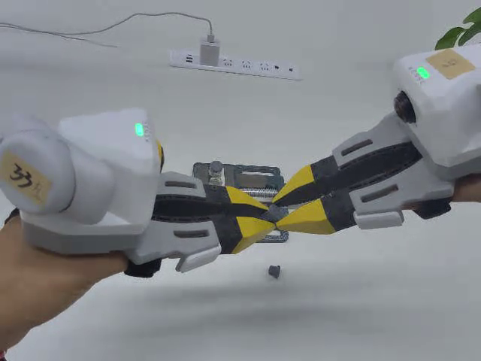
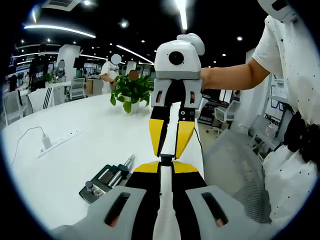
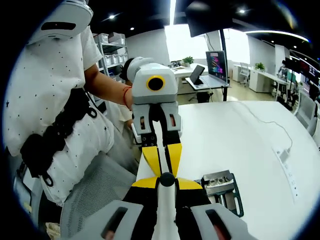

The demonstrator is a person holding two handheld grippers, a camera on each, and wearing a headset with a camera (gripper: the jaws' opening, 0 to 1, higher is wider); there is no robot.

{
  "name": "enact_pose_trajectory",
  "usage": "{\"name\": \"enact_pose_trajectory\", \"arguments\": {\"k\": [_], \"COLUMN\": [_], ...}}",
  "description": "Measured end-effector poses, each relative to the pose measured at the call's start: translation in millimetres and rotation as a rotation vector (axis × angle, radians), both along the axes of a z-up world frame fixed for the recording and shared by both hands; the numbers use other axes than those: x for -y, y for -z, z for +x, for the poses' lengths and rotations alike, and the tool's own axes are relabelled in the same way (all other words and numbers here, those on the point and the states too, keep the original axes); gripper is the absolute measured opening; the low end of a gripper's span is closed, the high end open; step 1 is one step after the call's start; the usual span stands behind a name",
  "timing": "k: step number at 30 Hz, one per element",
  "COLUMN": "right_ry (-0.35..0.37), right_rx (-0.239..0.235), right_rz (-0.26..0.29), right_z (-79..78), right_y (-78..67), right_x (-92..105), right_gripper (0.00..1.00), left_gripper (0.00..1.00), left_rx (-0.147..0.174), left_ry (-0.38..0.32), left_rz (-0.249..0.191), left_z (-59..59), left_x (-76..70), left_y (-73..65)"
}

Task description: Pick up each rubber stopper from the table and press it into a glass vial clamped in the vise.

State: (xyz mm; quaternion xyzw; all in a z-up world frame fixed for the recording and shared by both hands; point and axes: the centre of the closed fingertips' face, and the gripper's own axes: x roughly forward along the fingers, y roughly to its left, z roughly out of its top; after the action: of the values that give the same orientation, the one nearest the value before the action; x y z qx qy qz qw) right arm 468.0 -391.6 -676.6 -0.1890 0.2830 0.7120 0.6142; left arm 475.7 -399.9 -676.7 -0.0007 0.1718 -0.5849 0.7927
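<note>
Black rubber stopper [image 3: 167,179], between left claw [image 3: 161,170] and right claw [image 2: 165,154] tips

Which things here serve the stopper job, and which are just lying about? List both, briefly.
For the job:
vise
vial clamped in it
loose stopper
left gripper
right gripper

Lying about:
power strip
charger plugged into it
plant

You hold the left gripper [image 1: 270,216] and the right gripper [image 1: 283,210] level and pointed at each other, tips meeting mid-scene. Each pair of jaws narrows to its tips; whether they are fully closed is unclear. Your left hand [image 1: 45,278] sits near left.
</note>
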Motion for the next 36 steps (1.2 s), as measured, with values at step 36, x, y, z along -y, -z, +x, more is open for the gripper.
{"name": "enact_pose_trajectory", "arguments": {"k": [36], "right_ry": [0.002], "right_rx": [0.012], "right_rz": [-0.004], "right_z": [-1.3], "right_y": [-1.5], "right_x": [-3.0], "right_gripper": [0.05], "left_gripper": [0.04], "left_rx": [-0.025], "left_ry": [-0.002], "left_rz": [0.001], "left_z": [-0.5], "left_x": [-2.2], "left_y": [1.0]}}
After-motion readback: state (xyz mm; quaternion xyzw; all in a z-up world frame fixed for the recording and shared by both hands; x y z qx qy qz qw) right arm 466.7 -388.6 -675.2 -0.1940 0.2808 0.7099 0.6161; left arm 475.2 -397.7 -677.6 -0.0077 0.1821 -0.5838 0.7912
